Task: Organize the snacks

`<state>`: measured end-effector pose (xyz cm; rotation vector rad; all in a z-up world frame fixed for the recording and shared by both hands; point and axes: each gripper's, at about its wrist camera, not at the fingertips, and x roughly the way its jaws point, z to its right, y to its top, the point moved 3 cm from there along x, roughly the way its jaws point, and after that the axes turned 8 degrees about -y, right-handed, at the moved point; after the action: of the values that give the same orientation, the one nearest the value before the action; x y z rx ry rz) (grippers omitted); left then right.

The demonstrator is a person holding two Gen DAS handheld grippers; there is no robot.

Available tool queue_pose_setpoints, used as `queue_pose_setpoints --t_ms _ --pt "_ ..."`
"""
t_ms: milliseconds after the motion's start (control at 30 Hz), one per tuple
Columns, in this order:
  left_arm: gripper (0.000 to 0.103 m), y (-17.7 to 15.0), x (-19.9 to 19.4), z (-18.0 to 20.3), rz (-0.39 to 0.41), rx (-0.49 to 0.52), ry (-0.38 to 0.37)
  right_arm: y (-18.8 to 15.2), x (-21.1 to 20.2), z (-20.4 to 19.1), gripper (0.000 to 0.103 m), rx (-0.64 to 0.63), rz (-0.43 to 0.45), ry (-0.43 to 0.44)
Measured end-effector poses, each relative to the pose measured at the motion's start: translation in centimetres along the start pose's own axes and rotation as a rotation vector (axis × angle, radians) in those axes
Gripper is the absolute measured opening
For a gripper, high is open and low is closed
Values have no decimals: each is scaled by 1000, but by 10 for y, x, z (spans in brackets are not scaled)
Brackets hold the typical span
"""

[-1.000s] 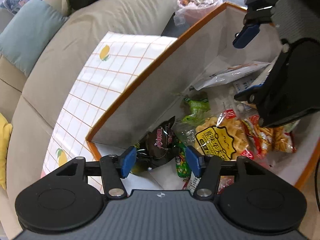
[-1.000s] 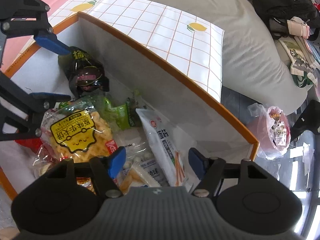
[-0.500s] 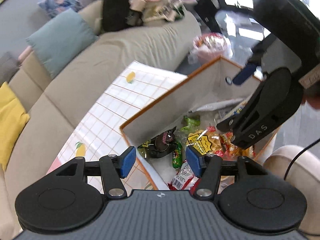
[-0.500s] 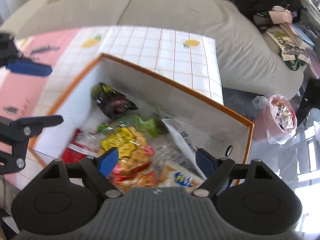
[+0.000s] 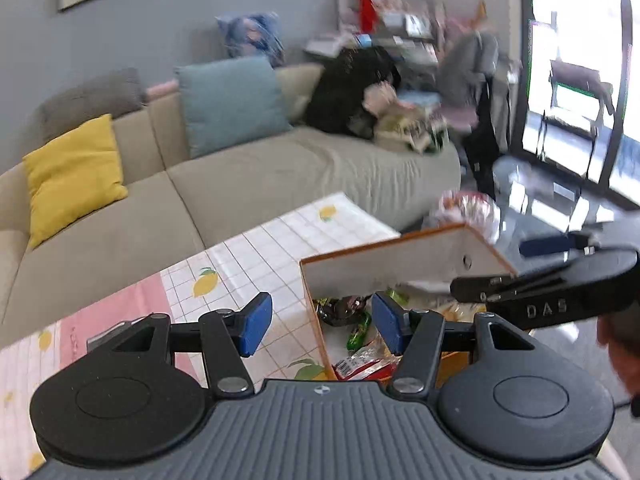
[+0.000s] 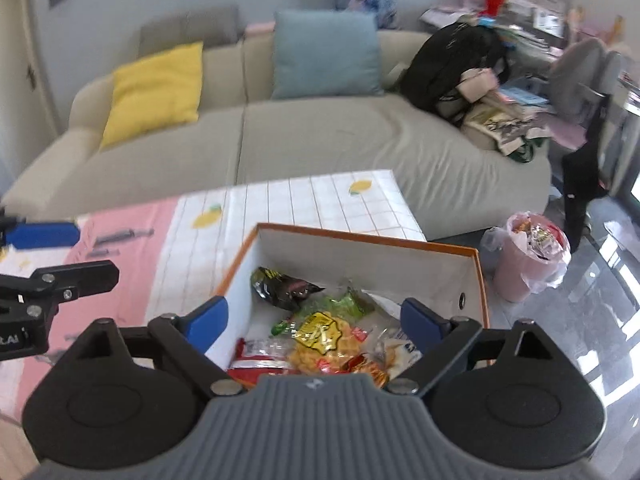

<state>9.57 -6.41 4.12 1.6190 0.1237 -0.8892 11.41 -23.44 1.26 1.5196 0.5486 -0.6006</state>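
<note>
The left claw [image 5: 320, 326] stands with its blue pads apart and nothing between them. The right claw [image 6: 316, 320] is spreading wider at this moment, and it too is empty.

Below and ahead of the right claw sits the storage box [image 6: 364, 236], white inside with an orange rim, resting on the tabletop [image 6: 304, 200], which is covered by a checked cloth with lemon prints and a pink stretch. The snacks lie inside the box. Seen between the right claw's pads are a yellow bag of crisps [image 6: 320, 330], just beyond it a green packet [image 6: 344, 302], and farther toward the box's back left corner a black packet [image 6: 280, 284]. A red and white wrapper [image 6: 260, 354] lies near the claw's left pad, and a pale bag [image 6: 396, 348] near its right pad.

From the left claw, the same box [image 5: 384, 256] lies ahead and to the right, its near corner just past the right pad, with the black packet [image 5: 344, 312] showing between the pads. The right claw [image 5: 548, 276] reaches in from the right over the box, held by a hand [image 5: 620, 344] at the frame edge.

Beyond both claws stands a beige sofa [image 6: 320, 140] with a yellow cushion [image 6: 156, 88] and a blue cushion [image 6: 326, 54]. A pink bin [image 6: 528, 256] stands on the floor right of the box.
</note>
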Motion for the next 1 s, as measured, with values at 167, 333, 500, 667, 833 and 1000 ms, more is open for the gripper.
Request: queue_pose_setpoints --t_ms 167,333,500,667,833,1000 --pt "68 -13 -30 -7 85 -105 16 -22 -39 -12 96 32 69 -18" --pt "70 -25 -52 -11 150 -149 98 -41 -67 -24 98 20 119 -47" --pt "72 -40 -63 -14 163 -155 151 -53 -83 -38 100 -16 161 -63" --pt "80 -54 -63 -13 149 -175 191 -70 -87 -46 100 -50 196 -121" --pt "80 -66 -53 -15 89 -192 203 -86 -80 -49 100 -38 167 -125" --pt "80 -83 -40 -14 19 -187 203 -98 -63 -53 100 -45 114 -127"
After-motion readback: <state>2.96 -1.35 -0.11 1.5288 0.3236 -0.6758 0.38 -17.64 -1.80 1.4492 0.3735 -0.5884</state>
